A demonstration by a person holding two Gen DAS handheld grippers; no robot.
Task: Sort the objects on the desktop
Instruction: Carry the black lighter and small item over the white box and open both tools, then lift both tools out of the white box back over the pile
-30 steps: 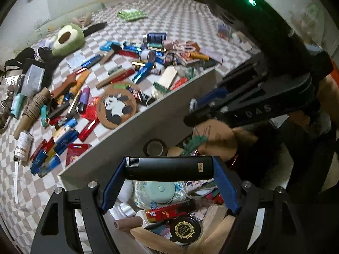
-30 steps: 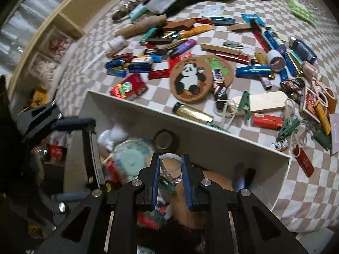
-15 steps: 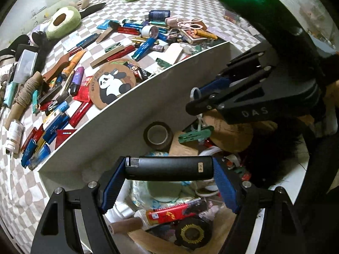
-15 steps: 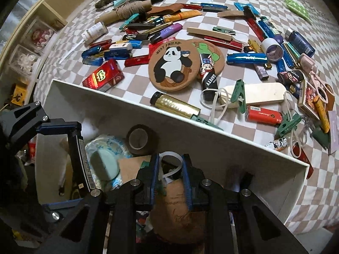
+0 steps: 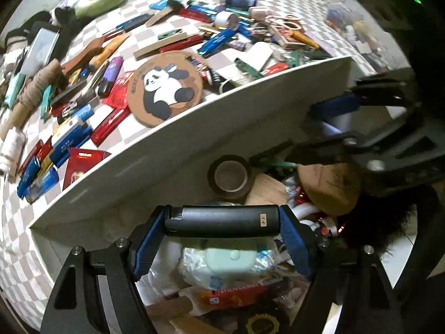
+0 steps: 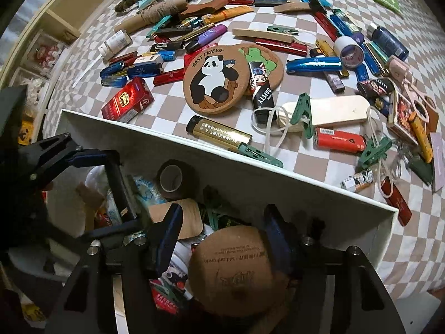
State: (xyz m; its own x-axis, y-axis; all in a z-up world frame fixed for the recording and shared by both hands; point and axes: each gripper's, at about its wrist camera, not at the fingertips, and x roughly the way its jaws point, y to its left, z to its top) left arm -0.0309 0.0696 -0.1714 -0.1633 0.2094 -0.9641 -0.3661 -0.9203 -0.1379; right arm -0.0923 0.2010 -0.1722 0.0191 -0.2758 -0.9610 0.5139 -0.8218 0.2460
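While spanning the left gripper (image 5: pixel 222 220), the black lighter (image 5: pixel 222 220) overhangs the white box (image 5: pixel 167 150).

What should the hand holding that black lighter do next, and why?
Probably open its fingers and let go. The left gripper is clamped on the black lighter and hangs over the inside of the white box, already full of sorted things such as the tape roll. The right gripper is open and empty over the box too.
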